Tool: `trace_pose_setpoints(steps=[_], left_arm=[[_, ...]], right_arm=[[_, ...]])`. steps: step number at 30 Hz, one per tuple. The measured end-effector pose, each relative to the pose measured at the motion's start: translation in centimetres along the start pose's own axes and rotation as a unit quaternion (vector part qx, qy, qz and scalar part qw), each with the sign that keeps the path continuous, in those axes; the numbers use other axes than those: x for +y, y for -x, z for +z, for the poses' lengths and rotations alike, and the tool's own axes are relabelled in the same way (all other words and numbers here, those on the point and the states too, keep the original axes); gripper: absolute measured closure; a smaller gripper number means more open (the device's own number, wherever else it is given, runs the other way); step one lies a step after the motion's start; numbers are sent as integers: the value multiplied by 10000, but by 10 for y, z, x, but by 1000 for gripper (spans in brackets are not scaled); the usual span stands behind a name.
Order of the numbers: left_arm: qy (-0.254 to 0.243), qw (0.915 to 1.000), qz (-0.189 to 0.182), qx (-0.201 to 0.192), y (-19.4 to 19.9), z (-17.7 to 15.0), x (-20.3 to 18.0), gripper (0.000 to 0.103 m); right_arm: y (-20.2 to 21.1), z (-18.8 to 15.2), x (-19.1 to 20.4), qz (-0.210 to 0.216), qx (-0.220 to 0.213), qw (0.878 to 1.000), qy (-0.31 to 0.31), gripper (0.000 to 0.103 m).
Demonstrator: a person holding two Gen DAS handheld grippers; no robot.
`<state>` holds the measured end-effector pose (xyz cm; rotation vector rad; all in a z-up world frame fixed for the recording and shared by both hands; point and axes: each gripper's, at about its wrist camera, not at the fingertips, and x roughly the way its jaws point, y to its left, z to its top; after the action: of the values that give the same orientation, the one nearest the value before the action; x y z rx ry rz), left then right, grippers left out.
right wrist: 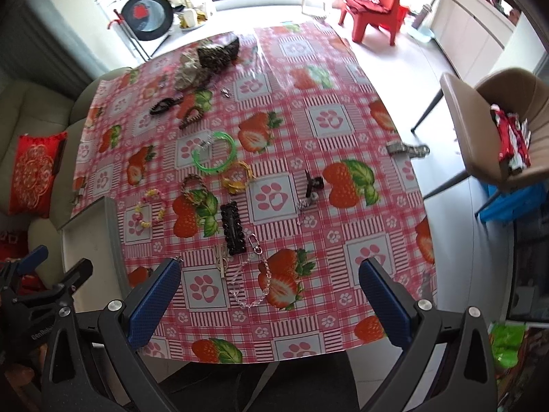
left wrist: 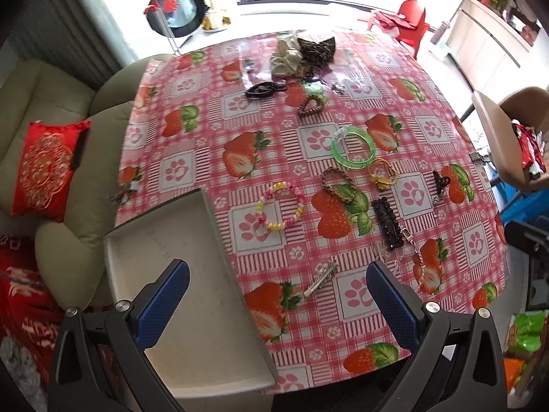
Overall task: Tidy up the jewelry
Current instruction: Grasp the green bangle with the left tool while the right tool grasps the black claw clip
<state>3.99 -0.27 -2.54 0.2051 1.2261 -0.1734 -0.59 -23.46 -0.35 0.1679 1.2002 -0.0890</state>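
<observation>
Jewelry lies scattered on a strawberry-print tablecloth [left wrist: 206, 110]. A grey tray [left wrist: 192, 309] sits at the table's near left, empty. A beaded bracelet [left wrist: 281, 206], green bangle [left wrist: 353, 149], braided bracelet [left wrist: 338, 182], black hair clip [left wrist: 387, 223], silver hairpin [left wrist: 320, 279] and clear bead chain [right wrist: 248, 283] lie near the front. My left gripper [left wrist: 278, 285] is open and empty above the tray's right edge. My right gripper [right wrist: 271, 281] is open and empty above the bead chain. The left gripper also shows in the right wrist view [right wrist: 44, 274].
Scrunchies and dark hair ties [left wrist: 291, 55] lie at the table's far end. A sofa with a red cushion [left wrist: 44, 168] stands left. A beige chair [right wrist: 497, 127] stands right, a red chair [right wrist: 377, 13] beyond the table.
</observation>
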Motion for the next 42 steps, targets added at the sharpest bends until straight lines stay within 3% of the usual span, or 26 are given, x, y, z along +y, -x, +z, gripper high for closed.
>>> trace_pose_setpoints(steps=[6, 16, 30, 34, 36, 40, 42], left_arm=[[-196, 9997, -111, 22, -37, 27, -9, 0], [-94, 9994, -236, 249, -115, 65, -40, 0], [36, 9997, -126, 226, -192, 119, -66, 4], [83, 9996, -85, 266, -203, 125, -68, 5], [67, 9995, -87, 304, -208, 128, -70, 15], [113, 9992, -185, 330, -214, 131, -71, 21], [79, 9991, -292, 290, -213, 133, -72, 33]], right_arm=[[-26, -3, -12, -199, 63, 9994, -277, 0], [-103, 17, -50, -369, 416, 9972, -494, 0], [-173, 68, -64, -227, 194, 9982, -513, 2], [-185, 74, -59, -177, 298, 9985, -413, 16], [-191, 76, -56, -183, 368, 9985, -371, 26], [-196, 79, -49, -310, 377, 9986, -209, 41], [-198, 82, -44, -415, 373, 9984, -88, 48]])
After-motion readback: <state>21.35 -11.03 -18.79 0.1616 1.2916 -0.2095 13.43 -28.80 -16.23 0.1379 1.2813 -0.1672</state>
